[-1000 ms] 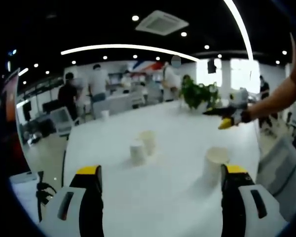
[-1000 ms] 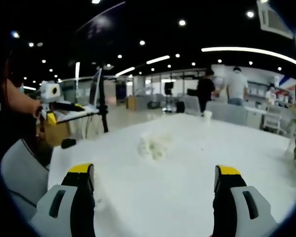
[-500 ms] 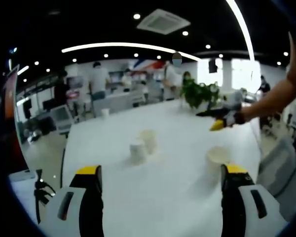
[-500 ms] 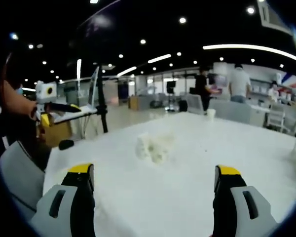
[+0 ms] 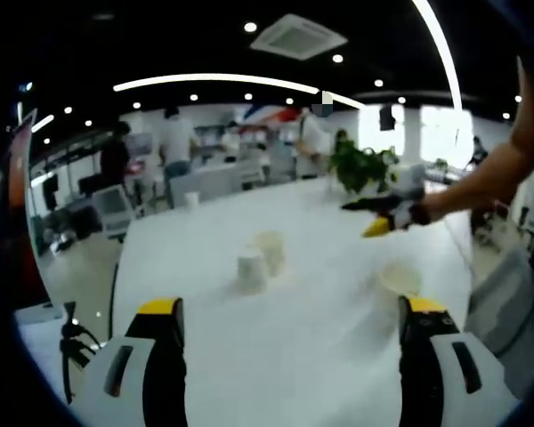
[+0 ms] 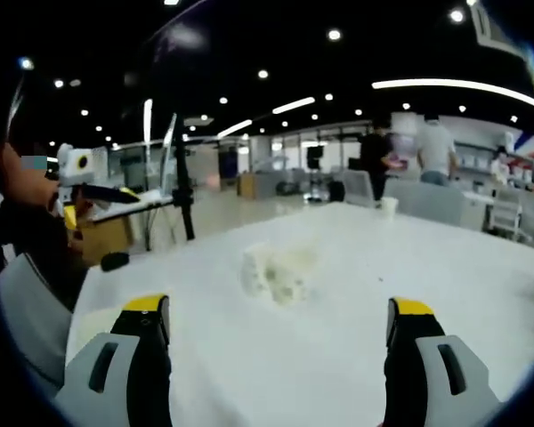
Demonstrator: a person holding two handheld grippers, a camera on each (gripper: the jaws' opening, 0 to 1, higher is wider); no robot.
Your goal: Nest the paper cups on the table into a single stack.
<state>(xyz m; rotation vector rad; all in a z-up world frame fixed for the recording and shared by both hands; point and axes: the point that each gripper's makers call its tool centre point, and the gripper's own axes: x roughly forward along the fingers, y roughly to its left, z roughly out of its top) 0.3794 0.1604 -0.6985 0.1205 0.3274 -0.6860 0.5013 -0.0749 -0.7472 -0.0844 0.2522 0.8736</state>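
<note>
Two white paper cups (image 5: 250, 269) (image 5: 270, 251) stand close together mid-table, ahead of my left gripper (image 5: 292, 311), which is open and holds nothing. A third cup (image 5: 399, 283) stands just beyond its right jaw. My right gripper (image 5: 365, 216) reaches in from the right above the table, held by a person's hand. In the right gripper view the pair of cups (image 6: 271, 271) is blurred, straight ahead of the open, empty right gripper (image 6: 278, 311). The left gripper (image 6: 89, 200) hangs at the far left.
The white table (image 5: 276, 356) is long. A small cup (image 5: 190, 201) stands at its far end, and a potted plant (image 5: 360, 167) at its far right. Grey chairs (image 5: 507, 302) (image 6: 27, 320) flank the near edge. A tripod (image 6: 182, 178) and several people stand beyond.
In the left gripper view the right gripper has moved left, further over the table. Both cameras have shifted a little; the cups stay where they were.
</note>
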